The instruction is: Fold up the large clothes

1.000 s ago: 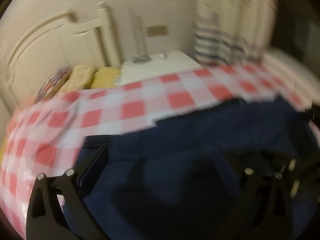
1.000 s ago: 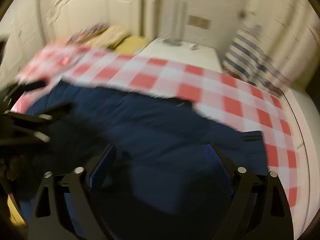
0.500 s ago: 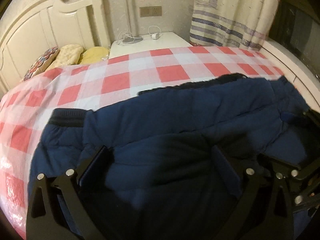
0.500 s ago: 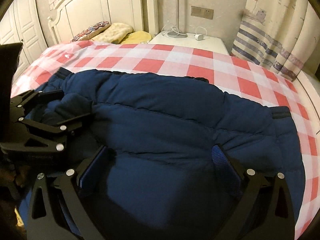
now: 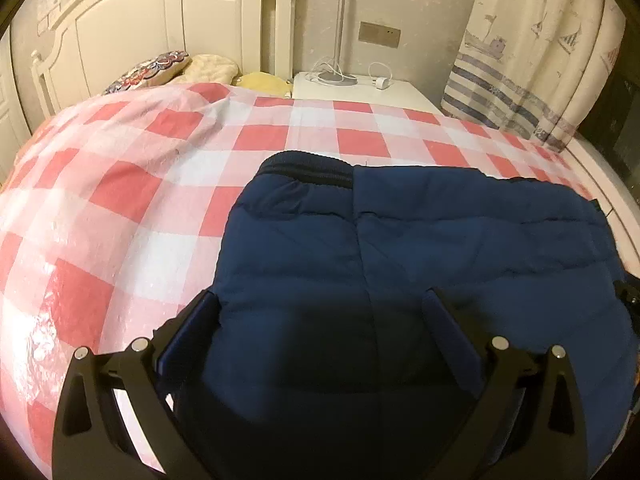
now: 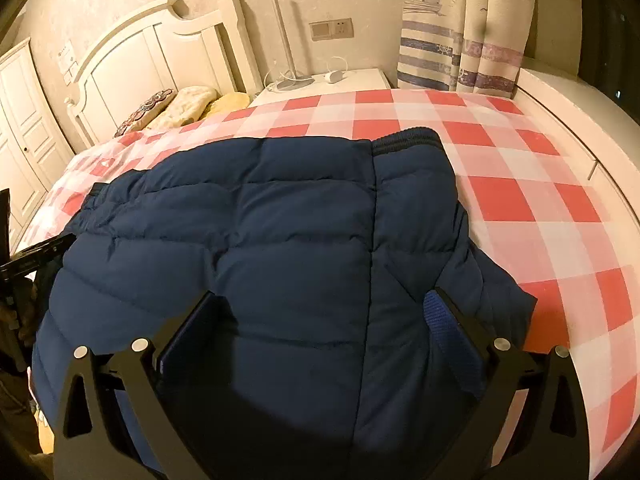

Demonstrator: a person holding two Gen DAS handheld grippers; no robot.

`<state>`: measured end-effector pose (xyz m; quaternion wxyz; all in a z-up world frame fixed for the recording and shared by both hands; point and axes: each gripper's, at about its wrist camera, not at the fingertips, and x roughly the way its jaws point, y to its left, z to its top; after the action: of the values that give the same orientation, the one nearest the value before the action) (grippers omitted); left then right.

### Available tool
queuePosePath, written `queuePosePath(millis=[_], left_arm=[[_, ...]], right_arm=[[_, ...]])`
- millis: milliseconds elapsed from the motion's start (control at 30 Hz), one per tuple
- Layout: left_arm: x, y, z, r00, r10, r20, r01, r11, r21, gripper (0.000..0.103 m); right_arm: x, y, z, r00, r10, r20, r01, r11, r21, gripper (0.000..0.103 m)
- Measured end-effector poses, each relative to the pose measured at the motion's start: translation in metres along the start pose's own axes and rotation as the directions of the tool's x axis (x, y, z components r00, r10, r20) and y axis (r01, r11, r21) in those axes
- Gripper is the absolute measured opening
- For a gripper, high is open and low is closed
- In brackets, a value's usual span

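Navy puffer jacket (image 6: pixel 280 240) lies folded on the checkered bed (image 6: pixel 520 200); your left tongs (image 5: pixel 320 320) and right tongs (image 6: pixel 320 316) gape wide above it, holding nothing.

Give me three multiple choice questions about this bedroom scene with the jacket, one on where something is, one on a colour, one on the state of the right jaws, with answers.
1. Where does the jacket lie?
A. on the checked bed cover
B. on the nightstand
C. on the floor

2. What colour is the jacket?
A. red
B. navy blue
C. grey

3. How do the jaws of the right gripper stand?
A. clamped on a sleeve
B. shut and empty
C. wide open above the jacket

Answers: 1 A, red and white checks surround it; 2 B, its quilted fabric is dark blue; 3 C, both fingers stand far apart, pinching no fabric.
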<state>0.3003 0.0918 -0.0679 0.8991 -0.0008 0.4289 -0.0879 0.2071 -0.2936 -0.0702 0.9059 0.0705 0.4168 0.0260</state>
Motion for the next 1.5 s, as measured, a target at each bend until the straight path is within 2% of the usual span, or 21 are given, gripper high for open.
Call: queuePosePath(millis=[67, 200, 333, 367, 433, 467, 533, 600, 700, 733, 767, 800, 867, 1033, 1133, 1233, 1300, 1400, 1467, 1500], left_arm=[[0.002, 0.000, 0.000, 1.000, -0.001, -0.002, 0.001, 1.000, -0.002, 0.101], [0.004, 0.008, -0.001, 0.998, -0.055, -0.004, 0.055, 0.997, -0.050, 0.101], [0.002, 0.009, -0.001, 0.999, -0.053, 0.003, 0.053, 0.996, -0.071, 0.101], [-0.002, 0.007, -0.001, 1.000, -0.011, 0.007, 0.011, 0.997, -0.074, 0.101], [-0.018, -0.003, -0.003, 0.994, 0.094, 0.047, -0.091, 0.994, -0.063, 0.100], [-0.031, -0.012, -0.006, 0.993, 0.093, 0.079, -0.090, 0.995, -0.041, 0.100], [-0.051, -0.033, -0.013, 0.995, 0.020, 0.098, -0.021, 1.000, 0.010, 0.100], [-0.064, -0.062, -0.022, 0.994, -0.013, 0.104, 0.005, 0.997, 0.074, 0.100], [-0.059, -0.107, -0.042, 0.997, -0.067, 0.047, 0.056, 0.977, 0.204, 0.101], [-0.052, -0.119, -0.048, 0.998, -0.056, 0.036, 0.046, 0.971, 0.236, 0.101], [-0.044, -0.128, -0.056, 0.998, 0.002, 0.058, -0.017, 0.966, 0.259, 0.101], [-0.042, -0.132, -0.061, 0.997, 0.021, 0.080, -0.042, 0.963, 0.266, 0.101], [-0.037, -0.136, -0.063, 0.995, 0.035, 0.089, -0.059, 0.958, 0.280, 0.101], [-0.031, -0.131, -0.067, 0.994, 0.013, 0.107, -0.042, 0.961, 0.273, 0.101], [-0.038, -0.124, -0.065, 0.996, 0.001, 0.084, -0.023, 0.962, 0.270, 0.101], [-0.053, -0.097, -0.060, 0.997, 0.003, 0.082, -0.022, 0.974, 0.226, 0.101], [-0.064, -0.062, -0.056, 0.995, 0.041, 0.091, -0.054, 0.989, 0.141, 0.101], [-0.067, -0.015, -0.059, 0.996, 0.067, 0.058, -0.069, 0.997, 0.038, 0.101], [-0.060, 0.005, -0.067, 0.997, 0.068, 0.023, -0.068, 0.998, 0.013, 0.101], [-0.057, 0.012, -0.072, 1.000, 0.029, 0.012, -0.029, 1.000, -0.007, 0.101]], right_arm=[[0.002, 0.003, 0.000, 1.000, -0.005, 0.007, 0.005, 1.000, -0.010, 0.099], [0.002, -0.004, -0.001, 0.999, 0.051, 0.012, -0.051, 0.998, 0.029, 0.099], [0.000, -0.004, -0.001, 0.999, 0.050, 0.016, -0.050, 0.998, 0.028, 0.099], [-0.001, -0.003, -0.001, 0.999, 0.045, 0.015, -0.046, 0.999, 0.030, 0.098], [-0.011, 0.004, -0.001, 0.999, -0.033, 0.026, 0.032, 0.999, 0.026, 0.098], [-0.020, 0.011, -0.002, 0.997, -0.060, 0.044, 0.059, 0.998, 0.016, 0.098], [-0.039, 0.036, -0.006, 0.997, -0.007, 0.083, 0.011, 0.999, -0.050, 0.098], [-0.048, 0.062, -0.013, 0.996, 0.023, 0.082, -0.012, 0.991, -0.132, 0.098], [-0.037, 0.113, -0.036, 0.999, 0.054, -0.005, -0.053, 0.955, -0.290, 0.098], [-0.033, 0.121, -0.041, 0.999, 0.037, -0.001, -0.036, 0.949, -0.312, 0.099], [-0.029, 0.126, -0.048, 0.999, 0.003, 0.032, 0.008, 0.944, -0.329, 0.099], [-0.024, 0.128, -0.052, 0.999, -0.015, 0.041, 0.028, 0.944, -0.330, 0.099], [-0.019, 0.123, -0.051, 1.000, -0.009, 0.020, 0.014, 0.949, -0.316, 0.099], [-0.014, 0.123, -0.055, 0.999, -0.005, 0.036, 0.017, 0.946, -0.325, 0.099], [-0.019, 0.124, -0.055, 1.000, -0.011, 0.017, 0.016, 0.943, -0.331, 0.098], [-0.033, 0.106, -0.049, 1.000, -0.021, 0.014, 0.024, 0.948, -0.318, 0.098], [-0.045, 0.084, -0.046, 0.999, -0.035, 0.028, 0.041, 0.965, -0.259, 0.098], [-0.058, 0.045, -0.048, 0.994, -0.098, 0.049, 0.105, 0.981, -0.162, 0.098], [-0.055, 0.020, -0.055, 0.998, -0.062, 0.019, 0.063, 0.994, -0.092, 0.098], [-0.053, 0.008, -0.061, 1.000, -0.015, 0.012, 0.016, 0.999, -0.046, 0.098]])
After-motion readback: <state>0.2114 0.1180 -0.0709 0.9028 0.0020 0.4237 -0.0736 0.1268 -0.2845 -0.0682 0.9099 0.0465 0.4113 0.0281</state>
